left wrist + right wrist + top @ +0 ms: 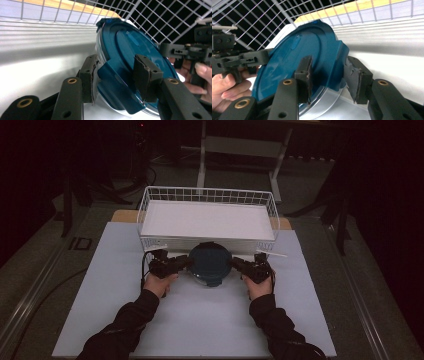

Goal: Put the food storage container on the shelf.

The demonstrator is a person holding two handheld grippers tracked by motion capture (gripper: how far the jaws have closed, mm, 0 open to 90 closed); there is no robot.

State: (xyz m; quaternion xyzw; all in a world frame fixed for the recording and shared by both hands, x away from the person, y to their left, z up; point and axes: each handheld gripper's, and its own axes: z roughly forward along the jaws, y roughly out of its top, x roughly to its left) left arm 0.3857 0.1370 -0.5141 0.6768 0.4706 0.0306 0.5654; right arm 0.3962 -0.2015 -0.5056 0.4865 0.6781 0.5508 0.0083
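Note:
A round clear container with a dark blue lid [210,262] is just in front of the white wire basket [207,190], held between both grippers. My left gripper [186,263] is shut on its left rim. In the left gripper view the pads [145,75] clamp the rim at a blue lid clip [112,82]. My right gripper [235,263] is shut on the opposite rim, and in the right gripper view its pads [304,75] pinch the lid edge [334,67]. Whether the container touches the table I cannot tell.
The basket has a white floor and stands at the back of a white board [200,320] that covers the table. Its front wire wall is right behind the container. The person's dark sleeves [125,330] come in from the bottom. Dark floor and stands surround the table.

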